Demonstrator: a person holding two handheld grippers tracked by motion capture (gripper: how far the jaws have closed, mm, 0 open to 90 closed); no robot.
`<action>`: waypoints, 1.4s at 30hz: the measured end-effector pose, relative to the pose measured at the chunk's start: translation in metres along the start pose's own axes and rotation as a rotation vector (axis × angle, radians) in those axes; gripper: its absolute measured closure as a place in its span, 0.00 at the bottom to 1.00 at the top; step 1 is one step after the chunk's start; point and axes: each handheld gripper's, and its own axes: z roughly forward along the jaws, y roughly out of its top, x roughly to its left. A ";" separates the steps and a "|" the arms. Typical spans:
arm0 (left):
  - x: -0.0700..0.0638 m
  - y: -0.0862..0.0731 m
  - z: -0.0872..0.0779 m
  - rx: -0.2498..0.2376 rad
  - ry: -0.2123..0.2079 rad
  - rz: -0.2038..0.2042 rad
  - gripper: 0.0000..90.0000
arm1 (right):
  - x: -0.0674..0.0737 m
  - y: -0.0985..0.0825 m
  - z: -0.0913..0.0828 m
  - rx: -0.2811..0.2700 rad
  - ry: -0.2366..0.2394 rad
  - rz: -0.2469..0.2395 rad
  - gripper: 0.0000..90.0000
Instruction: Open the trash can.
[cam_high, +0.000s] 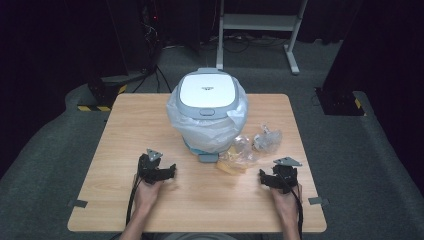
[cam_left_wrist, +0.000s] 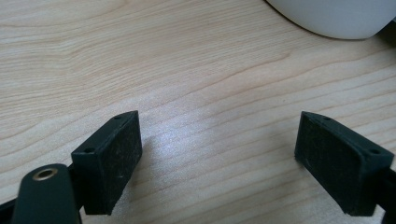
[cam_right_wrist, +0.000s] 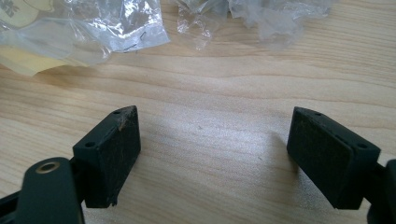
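Note:
A small white and grey lidded bin (cam_high: 206, 107) lined with a white plastic bag stands at the middle of the wooden table (cam_high: 125, 130), its lid shut. Crumpled clear plastic wrappers (cam_high: 266, 138) and a yellowish packet (cam_high: 232, 161) lie to the bin's right. My left gripper (cam_high: 159, 167) rests on the table near the front left, open, with bare wood between its fingers (cam_left_wrist: 109, 163). My right gripper (cam_high: 276, 176) rests near the front right, open and holding nothing, just short of the clear wrappers (cam_right_wrist: 275, 16) and the yellowish packet (cam_right_wrist: 28, 51).
The bin's white base (cam_left_wrist: 336, 18) shows at the top right of the left gripper view. A grey pedal (cam_high: 207, 158) sticks out at the bin's foot. Grey tape tabs (cam_high: 77, 203) mark the table's front corners. Beyond the table are a white stand (cam_high: 260, 25) and dark equipment.

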 end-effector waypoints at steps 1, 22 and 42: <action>0.000 0.000 0.000 0.000 -0.001 0.000 0.16 | 0.000 0.000 0.000 0.000 0.000 0.000 0.19; -0.003 0.005 0.002 -0.015 -0.013 -0.038 0.16 | 0.000 0.000 0.000 -0.006 0.009 -0.015 0.22; -0.021 0.021 0.000 -0.026 -0.060 -0.002 0.16 | 0.000 0.000 0.000 -0.005 0.011 -0.015 0.23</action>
